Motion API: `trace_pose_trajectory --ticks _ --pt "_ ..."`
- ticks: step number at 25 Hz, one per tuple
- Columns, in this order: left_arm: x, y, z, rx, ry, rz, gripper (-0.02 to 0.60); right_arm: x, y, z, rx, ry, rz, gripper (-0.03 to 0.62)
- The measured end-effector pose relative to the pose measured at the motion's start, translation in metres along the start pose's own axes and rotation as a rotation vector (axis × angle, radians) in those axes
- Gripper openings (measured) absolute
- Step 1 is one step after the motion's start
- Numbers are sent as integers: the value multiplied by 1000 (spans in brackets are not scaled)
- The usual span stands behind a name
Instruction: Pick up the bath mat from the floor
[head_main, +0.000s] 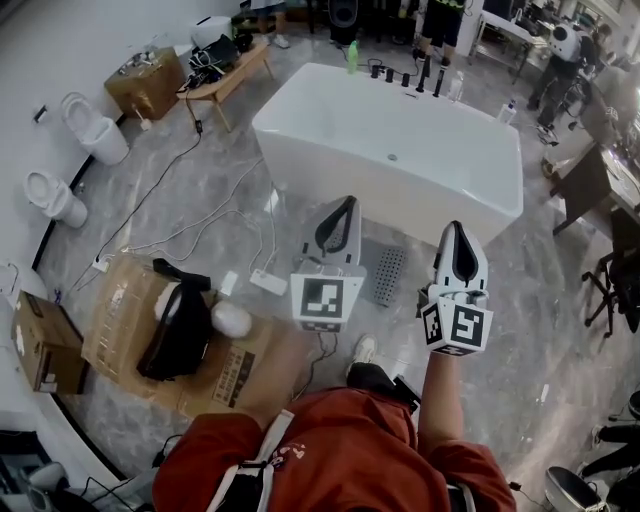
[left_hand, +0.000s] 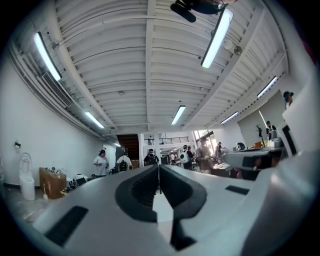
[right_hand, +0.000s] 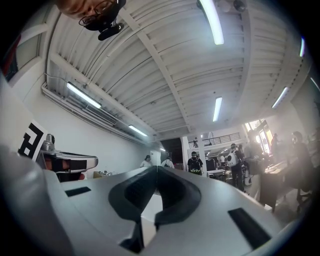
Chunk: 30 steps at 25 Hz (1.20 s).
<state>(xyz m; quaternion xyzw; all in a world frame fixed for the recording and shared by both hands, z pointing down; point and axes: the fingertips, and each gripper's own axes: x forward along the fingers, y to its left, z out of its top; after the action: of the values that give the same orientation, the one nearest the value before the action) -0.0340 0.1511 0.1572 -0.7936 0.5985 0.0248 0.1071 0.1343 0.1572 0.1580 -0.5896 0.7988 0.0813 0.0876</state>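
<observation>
At the far left of the head view, two toilets (head_main: 92, 126) stand along the wall. Nearer the person lie flattened cardboard boxes (head_main: 130, 310) with a dark headset-like object (head_main: 180, 330) on top.

The left gripper (head_main: 346, 203) is held up in front of the person's chest. Its own view looks across the hall and up at the ceiling lights, not down. There the left gripper (left_hand: 159, 170) has its jaws pressed together along one thin seam, with nothing between them.

Just right of it in the head view, on the grey floor in front of the white bathtub (head_main: 400, 140), lies the bath mat (head_main: 389, 274) — a small grey panel with a dotted texture. The part that shows has its long axis running away from the person toward the tub. Its left edge may be hidden behind the left gripper's body, so its full width cannot be judged.

Further right, the right gripper (head_main: 456, 227) is raised the same way. In its own view the right gripper (right_hand: 156, 172) is likewise closed, jaw against jaw, and empty.

The mat therefore sits below and ahead of both grippers, between them and somewhat closer to the left one. Both point outward rather than down, so the pick-up has not begun. The next move probably calls for tipping a gripper toward the floor, parting its jaws and reaching for the mat's near short edge — the left looks better placed.
</observation>
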Motion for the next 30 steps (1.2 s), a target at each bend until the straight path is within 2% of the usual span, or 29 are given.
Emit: trace_pose_trajectory --ticks 4,17,22,30 --pt "33 1 -1 -25 5 21 15 26 -19 -8 9 9 3 12" --pt "131 -8 -16 -5 30 37 15 104 -81 -33 38 22 2 12" --pt "158 -6 -28 -5 50 56 15 126 -89 -46 9 39 26 12" --pt "187 10 -40 -8 68 73 15 159 -92 -61 32 63 49 12"
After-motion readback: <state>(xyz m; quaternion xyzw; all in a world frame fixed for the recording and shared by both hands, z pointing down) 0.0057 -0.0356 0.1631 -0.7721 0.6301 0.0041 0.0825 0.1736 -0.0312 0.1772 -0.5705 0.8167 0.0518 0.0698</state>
